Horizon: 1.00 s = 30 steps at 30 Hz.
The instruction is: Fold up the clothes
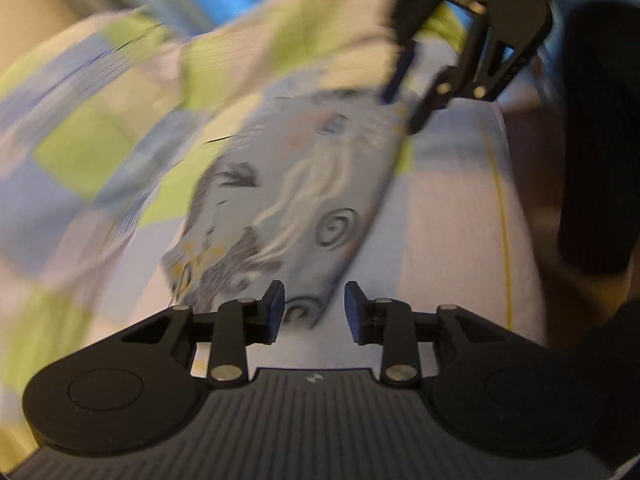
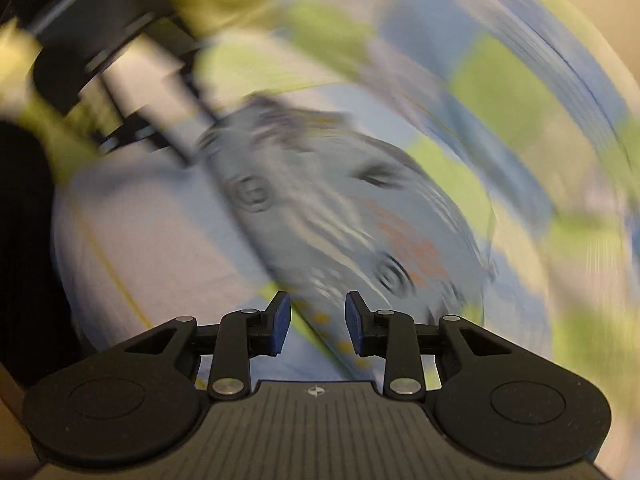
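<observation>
Blur is the trouble from where I stand: both views smear, so the hands are judged to be moving fast. On the left, the left gripper (image 1: 314,312) has its jaws parted to a middling gap with nothing between them, poised just over the near end of the garment (image 1: 288,200), a grey-blue printed piece lying in a long, narrow shape on the checked bed cover (image 1: 72,148). Further right, the right gripper (image 2: 318,322) is parted much the same and also empty, over the cloth's opposite end.

Risk, as I judge it: closing at this speed could pinch the bed cover along with the garment, or catch only one layer, so the fold drags crooked. The two tools are near each other and might knock together.

Hard to read: the garment's edges, its kind, and how many layers it has. A dark shape (image 1: 592,140) at the right stays unidentifiable.
</observation>
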Available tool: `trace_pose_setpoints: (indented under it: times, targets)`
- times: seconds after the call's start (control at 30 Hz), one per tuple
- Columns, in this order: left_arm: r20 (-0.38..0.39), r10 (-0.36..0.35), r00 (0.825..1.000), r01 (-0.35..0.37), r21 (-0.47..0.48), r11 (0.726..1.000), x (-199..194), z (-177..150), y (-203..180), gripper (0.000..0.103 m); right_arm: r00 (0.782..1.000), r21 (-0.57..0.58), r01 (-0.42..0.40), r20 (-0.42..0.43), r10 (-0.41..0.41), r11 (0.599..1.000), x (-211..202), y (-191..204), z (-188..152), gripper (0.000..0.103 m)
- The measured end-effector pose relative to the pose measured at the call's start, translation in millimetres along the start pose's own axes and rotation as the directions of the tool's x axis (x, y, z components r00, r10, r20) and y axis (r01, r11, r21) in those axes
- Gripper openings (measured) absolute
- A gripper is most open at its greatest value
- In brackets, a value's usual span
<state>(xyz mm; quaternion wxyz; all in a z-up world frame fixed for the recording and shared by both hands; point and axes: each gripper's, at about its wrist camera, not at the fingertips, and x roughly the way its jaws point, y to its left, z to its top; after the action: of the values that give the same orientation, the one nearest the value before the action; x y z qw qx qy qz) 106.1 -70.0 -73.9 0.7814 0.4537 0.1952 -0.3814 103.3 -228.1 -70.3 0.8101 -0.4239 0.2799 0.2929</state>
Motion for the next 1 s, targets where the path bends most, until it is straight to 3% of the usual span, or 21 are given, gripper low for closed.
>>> trace_pose_setpoints:
  times: [0.03, 0.1, 0.13, 0.17, 0.47, 0.53, 0.67, 0.83, 0.93, 1.0]
  targets:
    - [-0.001, 0.010, 1.000, -0.010, 0.031, 0.999, 5.2, 0.4, -3.1, 0.027, 1.000, -0.060, 0.025, -0.013, -0.026, 0.998, 6.4, 5.1, -2.5, 0.031]
    - [-0.016, 0.033, 0.999, -0.032, 0.063, 0.997, 12.1, -1.2, -1.6, 0.015, 0.996, -0.176, 0.071, -0.033, -0.077, 0.982, 18.5, 14.6, -8.1, 0.018]
    - [-0.024, 0.041, 0.999, -0.039, 0.072, 0.997, 13.3, -4.6, 0.1, 0.013, 0.995, -0.185, 0.079, -0.038, -0.088, 0.979, 19.2, 12.7, -15.6, 0.015]
    - [-0.030, 0.048, 0.998, -0.046, 0.080, 0.996, 14.0, -8.4, 1.8, 0.011, 0.994, -0.173, 0.084, -0.048, -0.094, 0.981, 17.0, 7.1, -23.7, 0.010]
    - [-0.048, 0.058, 0.997, -0.057, 0.007, 0.998, -1.3, -23.3, 7.2, 0.007, 0.974, -0.061, 0.108, -0.194, -0.118, 0.992, -1.7, -30.7, -72.2, 0.003]
    - [-0.054, 0.034, 0.998, -0.037, -0.054, 0.998, -11.3, -23.6, 14.8, 0.007, 0.979, -0.002, 0.120, -0.163, -0.119, 0.993, -14.5, -39.1, -69.5, 0.004]
    - [0.014, 0.029, 0.999, -0.025, -0.226, 0.974, -35.5, -17.7, 39.4, 0.007, 0.991, 0.140, 0.125, -0.065, -0.117, 0.982, -25.7, -55.2, -49.5, 0.011]
    - [0.022, 0.060, 0.998, -0.053, -0.243, 0.969, -7.5, 2.2, 53.8, 0.007, 0.998, 0.172, 0.058, 0.010, -0.061, 0.983, 8.8, -50.9, -14.9, 0.012]
    - [-0.036, 0.053, 0.998, -0.060, -0.216, 0.975, 26.6, -0.3, 54.3, 0.007, 0.998, 0.169, 0.060, 0.001, -0.061, 0.984, 32.0, -56.0, -26.9, 0.012]
    - [-0.055, 0.068, 0.996, -0.078, -0.202, 0.976, 38.1, -13.0, 54.5, 0.007, 0.995, 0.240, 0.104, -0.015, -0.103, 0.965, 35.9, -77.4, -43.2, 0.012]
